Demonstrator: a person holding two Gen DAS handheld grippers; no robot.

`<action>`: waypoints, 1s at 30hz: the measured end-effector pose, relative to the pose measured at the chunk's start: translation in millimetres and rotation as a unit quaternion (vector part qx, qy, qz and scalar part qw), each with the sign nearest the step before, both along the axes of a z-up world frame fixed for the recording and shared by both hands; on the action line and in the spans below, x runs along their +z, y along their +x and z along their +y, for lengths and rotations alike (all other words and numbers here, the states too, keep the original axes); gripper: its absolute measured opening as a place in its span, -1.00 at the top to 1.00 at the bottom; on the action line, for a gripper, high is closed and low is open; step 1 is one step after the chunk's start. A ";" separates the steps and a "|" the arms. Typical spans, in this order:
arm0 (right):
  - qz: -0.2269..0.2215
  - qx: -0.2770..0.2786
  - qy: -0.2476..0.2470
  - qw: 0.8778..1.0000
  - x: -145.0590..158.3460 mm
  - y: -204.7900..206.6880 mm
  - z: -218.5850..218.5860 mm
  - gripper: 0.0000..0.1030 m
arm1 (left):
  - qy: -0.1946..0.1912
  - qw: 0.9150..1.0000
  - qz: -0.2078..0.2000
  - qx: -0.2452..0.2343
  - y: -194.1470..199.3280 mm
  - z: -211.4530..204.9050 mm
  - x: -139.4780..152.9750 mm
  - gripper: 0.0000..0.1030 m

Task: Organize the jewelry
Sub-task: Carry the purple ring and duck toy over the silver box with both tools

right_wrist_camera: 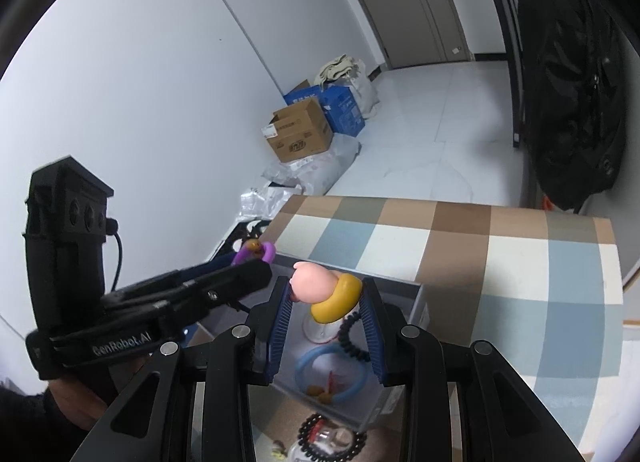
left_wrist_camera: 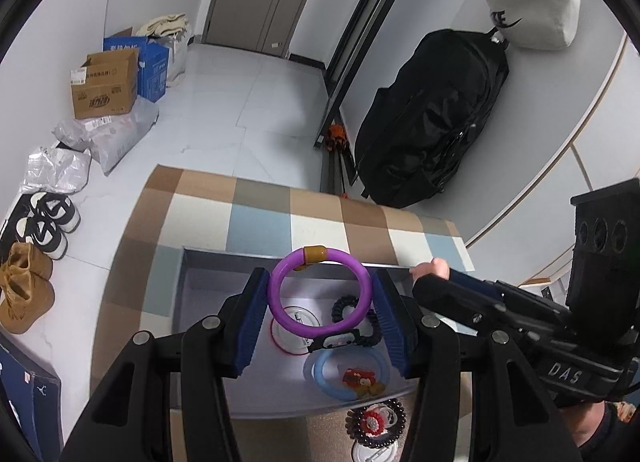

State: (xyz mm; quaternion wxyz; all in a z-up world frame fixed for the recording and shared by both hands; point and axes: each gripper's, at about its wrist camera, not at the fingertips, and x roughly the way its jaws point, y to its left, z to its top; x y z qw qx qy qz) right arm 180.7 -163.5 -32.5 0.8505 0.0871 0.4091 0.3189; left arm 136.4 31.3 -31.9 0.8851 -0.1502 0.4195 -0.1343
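My left gripper (left_wrist_camera: 320, 294) is shut on a purple bangle (left_wrist_camera: 280, 302) with a brown clasp, its blue pads pressing on both sides. It hangs over an open grey box (left_wrist_camera: 224, 258) that holds a light blue bangle (left_wrist_camera: 320, 378), a black coiled bracelet (left_wrist_camera: 340, 304) and a red charm (left_wrist_camera: 358, 376). My right gripper (right_wrist_camera: 325, 298) is shut on a yellow ring (right_wrist_camera: 336, 300) with a pink figure (right_wrist_camera: 310, 280), above the same box (right_wrist_camera: 416, 302). In the right wrist view, the left gripper (right_wrist_camera: 260, 262) comes in from the left with the purple bangle (right_wrist_camera: 269, 252).
The box sits on a table with a checked cloth (left_wrist_camera: 260, 222). A black beaded bracelet (left_wrist_camera: 376, 422) lies in front of the box. On the floor are cardboard boxes (left_wrist_camera: 104, 86), shoes (left_wrist_camera: 44, 222) and plastic bags. A black backpack (left_wrist_camera: 432, 114) stands by the wall.
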 end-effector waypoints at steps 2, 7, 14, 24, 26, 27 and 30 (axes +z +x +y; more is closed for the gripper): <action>0.006 0.001 0.002 1.000 -3.5 4.3 -0.9 0.36 | -0.001 1.000 0.007 -0.001 3.4 -2.6 -3.8 0.09; 0.013 0.005 0.003 1.000 -7.6 7.6 -0.9 0.36 | -0.007 1.000 0.019 0.000 7.8 -5.2 -7.9 0.09; 0.030 0.009 -0.019 0.999 -16.1 12.2 4.0 0.36 | -0.002 1.000 0.029 0.001 11.8 -9.3 -13.5 0.09; 0.056 -0.005 -0.006 0.998 -22.8 18.2 -1.1 0.34 | -0.049 0.998 0.049 0.002 16.9 -2.8 -22.0 0.09; 0.057 -0.009 0.000 0.998 -22.8 19.0 -3.3 0.32 | -0.060 0.997 0.049 0.005 17.3 -1.1 -22.3 0.09; 0.056 -0.013 0.004 0.998 -22.7 19.4 -4.6 0.32 | -0.068 0.996 0.050 0.006 18.2 -0.4 -22.6 0.09; 0.056 -0.012 0.015 0.998 -22.2 19.6 -5.0 0.32 | -0.088 0.995 0.052 0.009 19.7 1.6 -23.3 0.07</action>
